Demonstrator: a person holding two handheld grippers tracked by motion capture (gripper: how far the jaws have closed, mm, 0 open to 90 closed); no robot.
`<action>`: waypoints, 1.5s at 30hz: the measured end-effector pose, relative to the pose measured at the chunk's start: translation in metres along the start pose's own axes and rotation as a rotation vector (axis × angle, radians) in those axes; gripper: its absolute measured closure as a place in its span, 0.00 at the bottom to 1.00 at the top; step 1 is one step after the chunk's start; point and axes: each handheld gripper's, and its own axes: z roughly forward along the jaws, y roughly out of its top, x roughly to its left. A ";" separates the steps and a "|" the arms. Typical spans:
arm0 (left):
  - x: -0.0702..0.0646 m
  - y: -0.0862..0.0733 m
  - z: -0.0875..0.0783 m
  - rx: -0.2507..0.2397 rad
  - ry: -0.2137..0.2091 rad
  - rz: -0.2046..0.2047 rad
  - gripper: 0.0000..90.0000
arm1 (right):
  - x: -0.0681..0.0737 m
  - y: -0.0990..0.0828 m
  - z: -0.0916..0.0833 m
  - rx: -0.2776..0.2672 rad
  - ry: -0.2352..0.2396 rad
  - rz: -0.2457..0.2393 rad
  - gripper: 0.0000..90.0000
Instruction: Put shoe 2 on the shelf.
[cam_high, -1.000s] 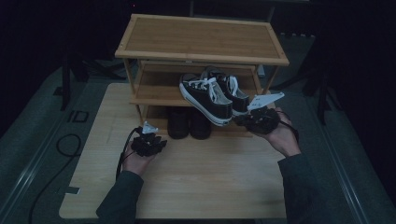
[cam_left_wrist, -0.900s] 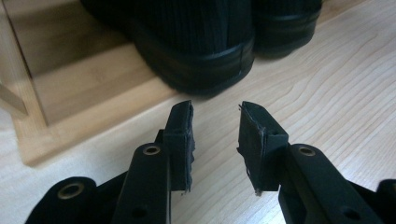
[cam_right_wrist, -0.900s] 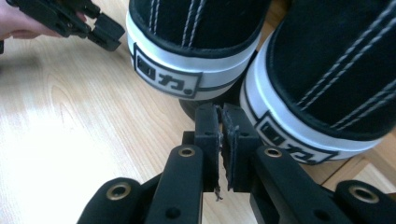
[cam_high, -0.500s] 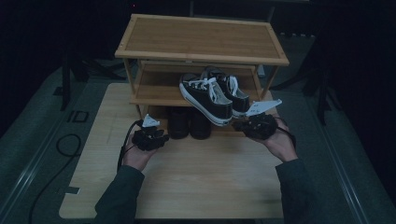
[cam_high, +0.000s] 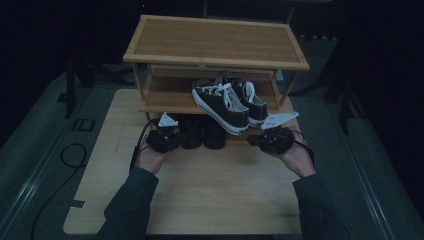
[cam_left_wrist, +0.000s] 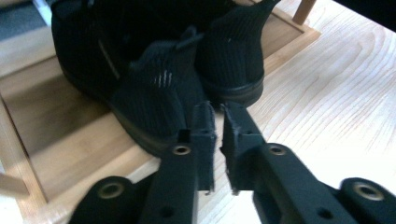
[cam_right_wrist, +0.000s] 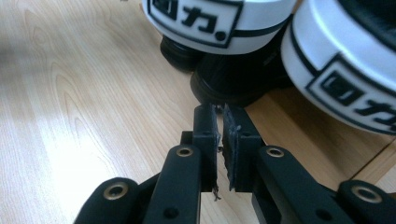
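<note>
Dark sleeves (cam_high: 131, 200) on both forearms; black grippers (cam_high: 162, 140) (grey three-cornered plates, trailing cables).

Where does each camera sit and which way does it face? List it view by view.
High view: above the table, looking forward and down at the shoe rack; forearms, left gripper, right gripper.
Left gripper view: along its shut jaws toward the black shoes.
Right gripper view: along its shut jaws, under the sneakers.
Shared: black shoes, table.

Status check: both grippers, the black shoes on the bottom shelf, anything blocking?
Left gripper just closed, empty, behind the black shoes. Right gripper shut, empty. Sneakers overhang the shelf above.
</note>
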 end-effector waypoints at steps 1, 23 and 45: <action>-0.001 0.003 -0.001 -0.003 0.002 0.007 0.97 | 0.001 0.000 0.001 0.001 0.001 -0.002 0.93; -0.003 0.074 -0.010 -0.083 0.082 0.087 1.00 | 0.005 -0.011 0.006 -0.006 0.010 0.004 0.91; -0.005 0.101 0.015 0.009 0.182 0.137 1.00 | 0.010 -0.011 0.002 -0.034 0.022 -0.006 0.90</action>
